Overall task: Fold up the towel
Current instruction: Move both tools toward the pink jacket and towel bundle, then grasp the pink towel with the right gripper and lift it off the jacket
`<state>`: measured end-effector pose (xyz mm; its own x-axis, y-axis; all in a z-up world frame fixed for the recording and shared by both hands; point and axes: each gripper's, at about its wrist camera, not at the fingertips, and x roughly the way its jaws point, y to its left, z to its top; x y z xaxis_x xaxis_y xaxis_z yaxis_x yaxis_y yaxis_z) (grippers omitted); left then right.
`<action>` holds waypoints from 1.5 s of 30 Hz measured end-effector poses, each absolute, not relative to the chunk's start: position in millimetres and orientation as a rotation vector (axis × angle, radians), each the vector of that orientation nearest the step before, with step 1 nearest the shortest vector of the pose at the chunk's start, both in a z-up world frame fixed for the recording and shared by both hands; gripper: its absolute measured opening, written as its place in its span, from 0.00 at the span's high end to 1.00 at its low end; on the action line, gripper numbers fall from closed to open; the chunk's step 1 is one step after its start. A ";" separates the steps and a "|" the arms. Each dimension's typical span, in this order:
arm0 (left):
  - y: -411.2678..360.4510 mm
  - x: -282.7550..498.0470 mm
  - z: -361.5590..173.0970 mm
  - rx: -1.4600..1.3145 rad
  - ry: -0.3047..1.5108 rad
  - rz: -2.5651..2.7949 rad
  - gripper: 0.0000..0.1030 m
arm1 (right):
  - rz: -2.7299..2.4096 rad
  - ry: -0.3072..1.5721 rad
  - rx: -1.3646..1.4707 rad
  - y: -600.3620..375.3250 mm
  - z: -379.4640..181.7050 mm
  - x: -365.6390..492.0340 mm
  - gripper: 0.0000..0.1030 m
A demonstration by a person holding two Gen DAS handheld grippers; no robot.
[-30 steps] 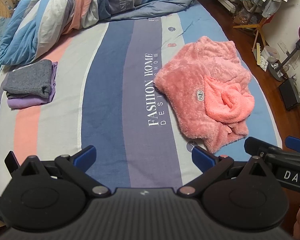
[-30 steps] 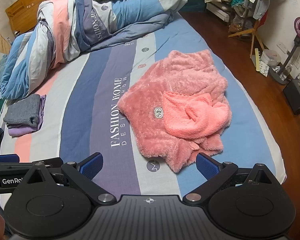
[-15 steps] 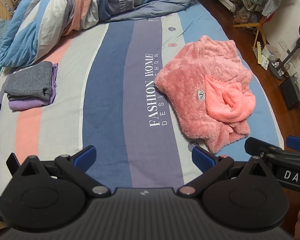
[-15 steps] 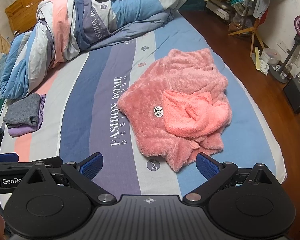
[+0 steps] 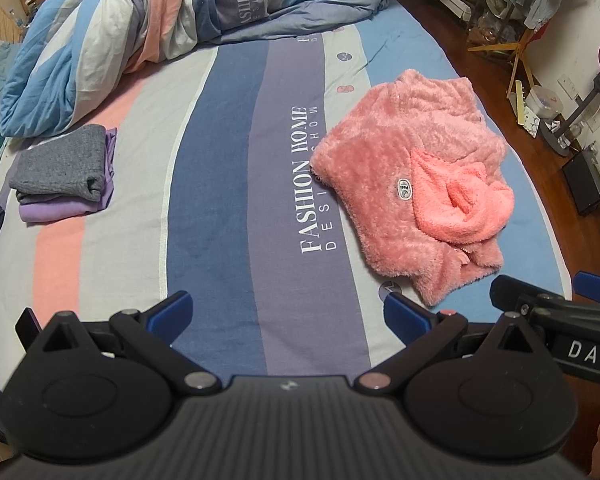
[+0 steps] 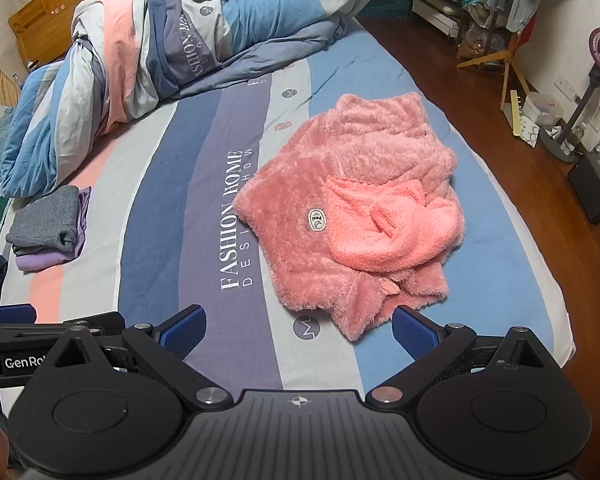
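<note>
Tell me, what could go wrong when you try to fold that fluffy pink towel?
The pink towel lies crumpled, with a flap doubled over on top, so the open jaws might pinch two layers at once and fold it lumpy. It also sits close to the bed's right edge, so a tug that way could slide it toward the floor.

Your bed point(image 5: 220, 184) wears a striped sheet point(image 6: 204, 216) printed "FASHION HOME". On it, right of the lettering, the pink towel point(image 5: 412, 184) lies rumpled. At the left edge sits a folded stack point(image 5: 64, 168), grey over purple. A bunched duvet point(image 6: 188, 40) fills the far end.
</note>
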<state>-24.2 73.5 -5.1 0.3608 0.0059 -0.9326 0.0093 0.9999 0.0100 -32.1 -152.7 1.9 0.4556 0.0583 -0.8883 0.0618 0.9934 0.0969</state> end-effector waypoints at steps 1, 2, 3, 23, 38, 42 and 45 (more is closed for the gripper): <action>72.6 -24.0 -5.5 0.016 1.203 -0.003 0.00 | -0.003 1.100 0.123 -153.7 1.4 -32.2 0.02; 71.6 -23.6 -6.0 0.017 1.204 -0.004 0.00 | -0.005 1.102 0.125 -154.8 0.9 -32.3 0.02; 70.2 -22.9 -6.7 0.019 1.206 -0.006 0.00 | -0.006 1.103 0.126 -155.8 0.3 -32.3 0.02; 22.0 14.0 -40.8 0.058 1.273 -0.035 0.00 | -0.018 1.172 0.183 -202.0 -26.8 -9.3 0.02; -25.7 82.8 -121.9 0.074 1.389 0.040 0.00 | 0.009 1.225 0.298 -300.8 -115.9 60.8 0.02; -48.2 99.6 -146.5 0.076 1.412 0.026 0.00 | 0.015 1.238 0.280 -313.0 -146.2 80.0 0.02; -56.7 109.1 -168.3 0.032 1.408 0.005 0.00 | 0.023 1.203 0.248 -320.4 -168.9 91.0 0.03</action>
<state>109.1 -56.7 -168.3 0.1624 0.0223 -0.9865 0.0158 0.9996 0.0252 91.0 -320.4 -168.9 0.3625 0.1496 -0.9199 0.1136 0.9726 0.2029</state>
